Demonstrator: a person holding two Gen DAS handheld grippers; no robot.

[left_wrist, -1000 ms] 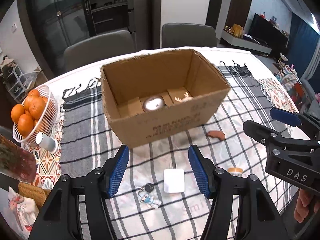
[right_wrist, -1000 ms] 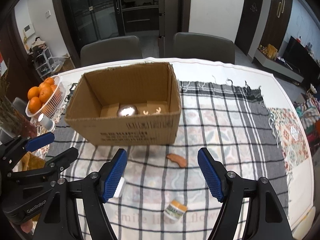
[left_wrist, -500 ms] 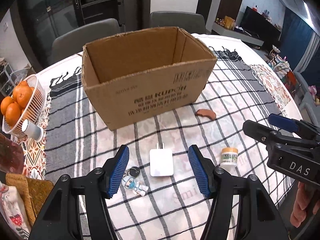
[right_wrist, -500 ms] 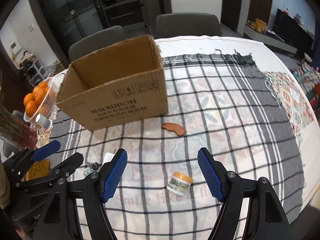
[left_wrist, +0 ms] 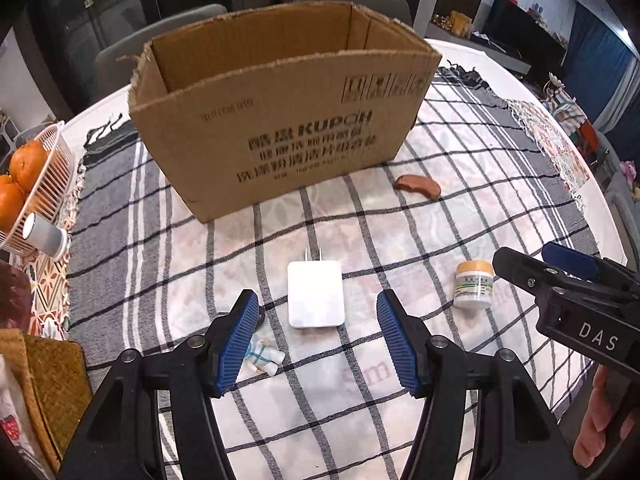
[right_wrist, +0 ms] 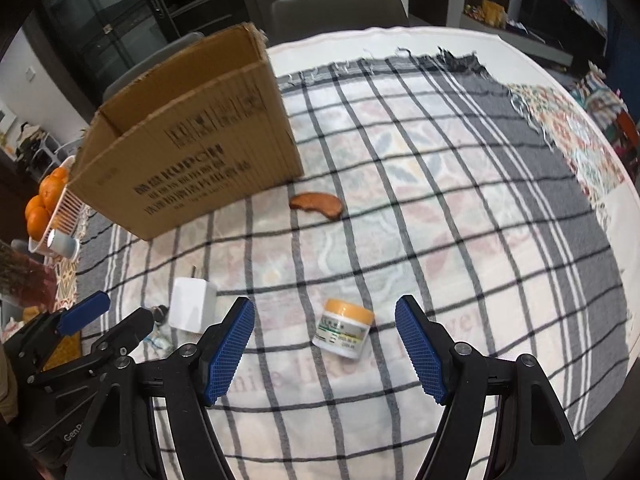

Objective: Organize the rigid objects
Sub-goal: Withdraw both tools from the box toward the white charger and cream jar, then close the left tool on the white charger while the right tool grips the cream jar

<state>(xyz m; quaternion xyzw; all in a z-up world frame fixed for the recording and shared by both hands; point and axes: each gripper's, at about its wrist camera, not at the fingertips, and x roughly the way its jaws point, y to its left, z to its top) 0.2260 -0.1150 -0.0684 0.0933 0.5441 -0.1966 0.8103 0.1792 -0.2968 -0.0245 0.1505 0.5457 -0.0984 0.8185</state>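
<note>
An open cardboard box (left_wrist: 280,128) stands on the checked cloth; it also shows in the right wrist view (right_wrist: 192,148). A white plug adapter (left_wrist: 315,294) lies flat just ahead of my open, empty left gripper (left_wrist: 318,340). A small astronaut figure keychain (left_wrist: 264,358) lies by the left finger. A small white jar with an orange lid (right_wrist: 344,328) lies on its side between the tips of my open, empty right gripper (right_wrist: 324,350); it also shows in the left wrist view (left_wrist: 474,284). A brown curved comb (right_wrist: 317,205) lies near the box.
A white wire basket of oranges (left_wrist: 24,184) and a grey cup (left_wrist: 44,234) sit at the table's left edge. A woven mat (left_wrist: 52,376) lies at the near left. Grey chairs (right_wrist: 340,8) stand behind the round table.
Both grippers have dropped lower and closer to the table. The adapter now lies just before the left tips and the jar between the right tips. The box's inside is out of sight.
</note>
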